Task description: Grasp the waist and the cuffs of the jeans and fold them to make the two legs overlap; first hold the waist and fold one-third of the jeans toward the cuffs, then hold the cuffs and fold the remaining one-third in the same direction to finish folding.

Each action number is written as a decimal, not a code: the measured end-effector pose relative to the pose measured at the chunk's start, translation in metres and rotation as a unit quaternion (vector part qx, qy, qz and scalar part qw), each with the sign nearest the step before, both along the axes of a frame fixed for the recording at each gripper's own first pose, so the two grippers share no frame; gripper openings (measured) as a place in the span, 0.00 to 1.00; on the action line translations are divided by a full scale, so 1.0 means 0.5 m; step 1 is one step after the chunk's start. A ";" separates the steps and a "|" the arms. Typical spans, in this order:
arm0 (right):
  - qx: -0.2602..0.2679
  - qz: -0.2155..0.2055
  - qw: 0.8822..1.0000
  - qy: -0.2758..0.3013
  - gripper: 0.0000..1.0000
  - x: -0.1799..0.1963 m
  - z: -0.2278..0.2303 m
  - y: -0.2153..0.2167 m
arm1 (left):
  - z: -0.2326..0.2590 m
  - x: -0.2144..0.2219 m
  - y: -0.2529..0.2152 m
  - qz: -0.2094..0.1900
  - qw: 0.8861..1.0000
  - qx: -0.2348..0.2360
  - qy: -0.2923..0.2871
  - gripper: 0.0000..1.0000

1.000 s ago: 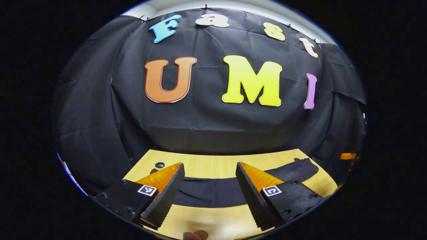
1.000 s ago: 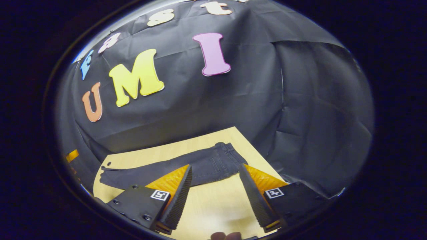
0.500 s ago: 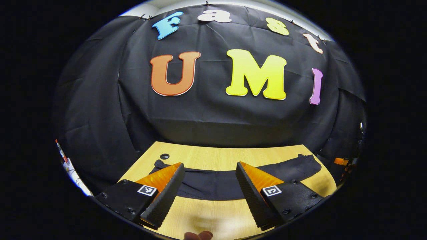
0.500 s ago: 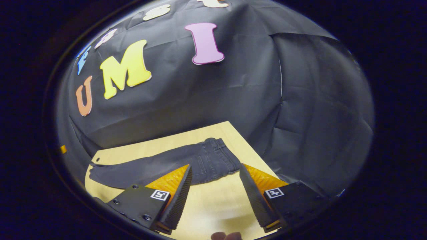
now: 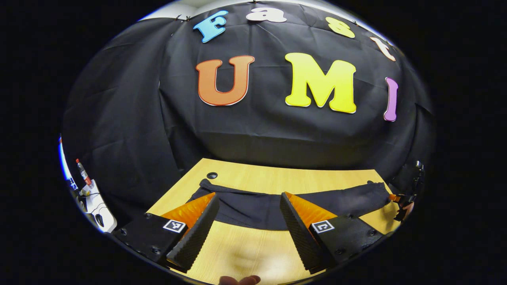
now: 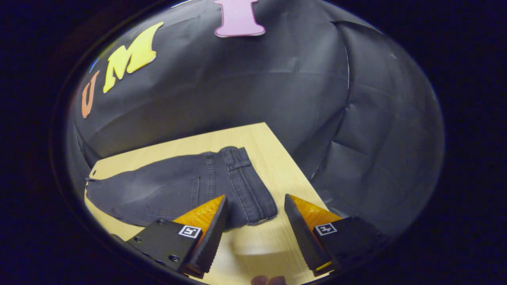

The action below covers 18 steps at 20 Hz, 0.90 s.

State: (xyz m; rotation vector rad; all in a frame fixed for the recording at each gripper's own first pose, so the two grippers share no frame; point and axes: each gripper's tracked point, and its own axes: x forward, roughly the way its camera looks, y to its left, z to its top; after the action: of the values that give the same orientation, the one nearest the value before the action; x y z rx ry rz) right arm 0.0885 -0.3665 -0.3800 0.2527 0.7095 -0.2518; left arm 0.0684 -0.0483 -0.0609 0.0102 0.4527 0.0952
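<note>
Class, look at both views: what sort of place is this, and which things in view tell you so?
Probably a staged recording booth, not a home. A black cloth wall hangs close behind a bare light wooden table, where one pair of dark grey jeans lies flat like a set-up test item.

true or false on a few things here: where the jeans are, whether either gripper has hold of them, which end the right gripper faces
1. The jeans lie flat on the wooden table. True.
2. The right gripper is shut on the waist. False: its jaws stand open, with the waistband just ahead of them.
3. The left gripper is open, holding nothing. True.
4. The jeans are already folded into thirds. False: they stretch out full length across the table.
5. In the right gripper view the cuffs are the near end. False: the waist is near, and the legs run off to the left.
</note>
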 end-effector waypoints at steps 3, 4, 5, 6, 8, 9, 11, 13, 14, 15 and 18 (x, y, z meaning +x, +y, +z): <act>0.034 0.002 0.999 0.003 0.88 0.009 -0.035 0.001 | -0.014 -0.008 -0.007 0.008 1.000 0.005 0.007 0.99; 0.050 0.001 0.999 0.003 0.88 0.007 -0.043 0.002 | -0.019 -0.009 -0.012 0.010 1.000 0.006 0.010 0.99; 0.061 -0.003 0.998 -0.005 0.88 0.008 -0.041 0.003 | -0.024 -0.011 -0.013 0.011 1.000 0.005 0.014 0.99; 0.060 0.001 0.998 -0.001 0.82 0.010 -0.046 0.004 | -0.028 -0.010 -0.015 0.012 1.000 0.003 0.017 0.99; 0.056 0.007 0.998 0.001 0.81 0.009 -0.048 0.009 | -0.034 -0.008 -0.015 0.016 1.000 0.000 0.021 0.99; 0.059 0.001 0.998 0.000 0.75 0.012 -0.046 0.012 | -0.036 -0.008 -0.014 0.018 1.000 0.000 0.021 0.99; 0.104 -0.003 0.995 0.002 0.66 0.017 -0.044 0.038 | -0.041 -0.006 -0.012 0.020 1.000 -0.002 0.022 0.99; 0.117 -0.015 0.993 0.003 0.42 0.018 -0.044 0.051 | -0.040 -0.009 -0.011 0.020 1.000 -0.004 0.022 0.99; 0.117 -0.021 0.993 0.001 0.30 0.019 -0.032 0.050 | -0.039 -0.011 -0.011 0.020 1.000 -0.002 0.021 0.99; 0.112 -0.021 0.993 0.008 0.23 0.021 -0.038 0.053 | -0.035 -0.012 -0.005 0.020 1.000 0.003 0.018 0.99; 0.081 -0.026 0.996 0.018 0.12 0.017 -0.015 0.048 | -0.032 -0.019 0.009 0.022 1.000 0.008 0.013 0.99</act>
State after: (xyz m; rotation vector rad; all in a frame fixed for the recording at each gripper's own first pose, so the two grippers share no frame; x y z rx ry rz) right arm 0.0969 -0.3423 -0.3875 0.4223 0.7608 -0.2498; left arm 0.0587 -0.0440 -0.0768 0.0176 0.4778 0.1418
